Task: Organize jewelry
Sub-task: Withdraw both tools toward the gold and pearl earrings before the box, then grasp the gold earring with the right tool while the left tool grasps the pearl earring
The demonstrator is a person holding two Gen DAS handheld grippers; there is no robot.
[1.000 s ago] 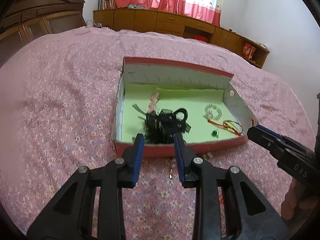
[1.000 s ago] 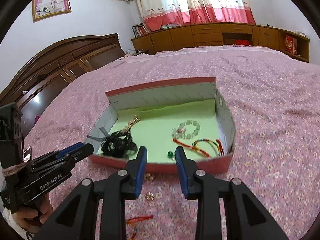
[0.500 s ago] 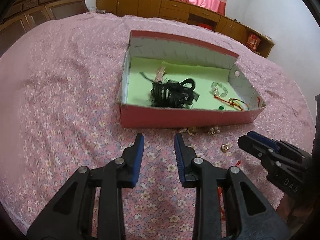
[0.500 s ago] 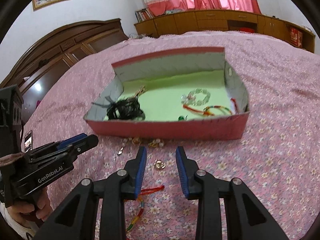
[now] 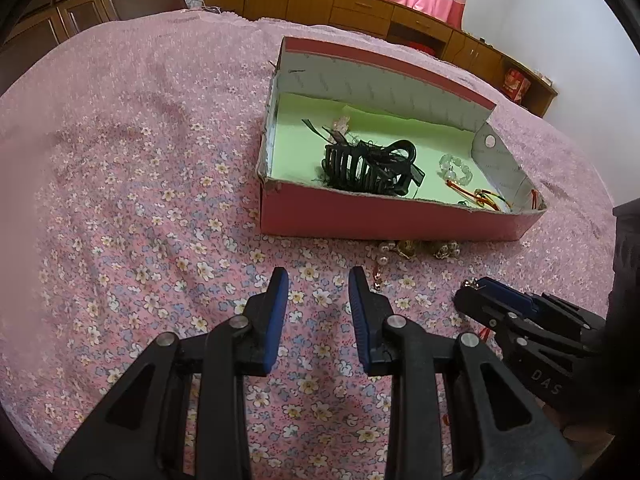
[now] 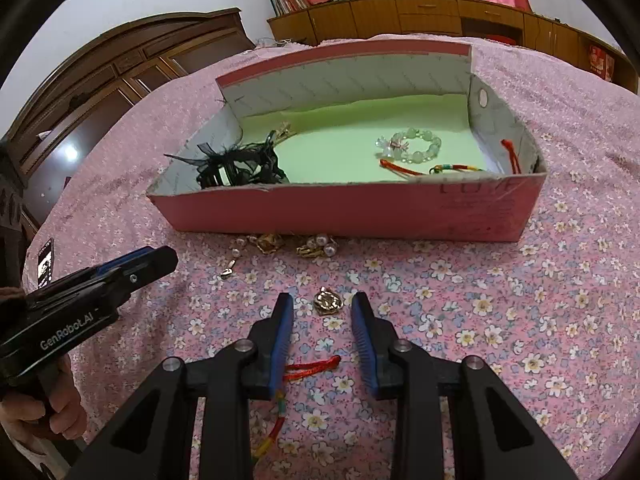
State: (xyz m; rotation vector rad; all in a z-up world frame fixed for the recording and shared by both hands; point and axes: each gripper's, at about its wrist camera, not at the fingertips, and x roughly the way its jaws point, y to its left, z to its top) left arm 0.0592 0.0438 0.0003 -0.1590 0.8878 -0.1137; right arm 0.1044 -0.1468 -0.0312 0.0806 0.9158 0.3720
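A pink box (image 6: 344, 210) with a green floor lies open on the flowered bedspread; it also shows in the left wrist view (image 5: 384, 216). Inside are a black hair clip (image 5: 368, 168), a clear bead bracelet (image 6: 416, 146) and a red cord bracelet (image 6: 452, 169). Gold and pearl pieces (image 6: 292, 244) lie on the bedspread against the box front. A gold pendant (image 6: 329, 301) lies just ahead of my right gripper (image 6: 322, 300), which is open and empty. A red cord (image 6: 312, 368) lies under it. My left gripper (image 5: 318, 278) is open and empty, short of the box.
The pink flowered bedspread (image 5: 140, 208) stretches all round the box. A dark wooden headboard (image 6: 120, 68) stands at the left. Low wooden cabinets (image 5: 360, 4) and pink curtains line the far wall.
Both grippers have drawn back from the box and tipped down toward the bedspread. The loose pieces in front of the box have come into view. Both stay open.
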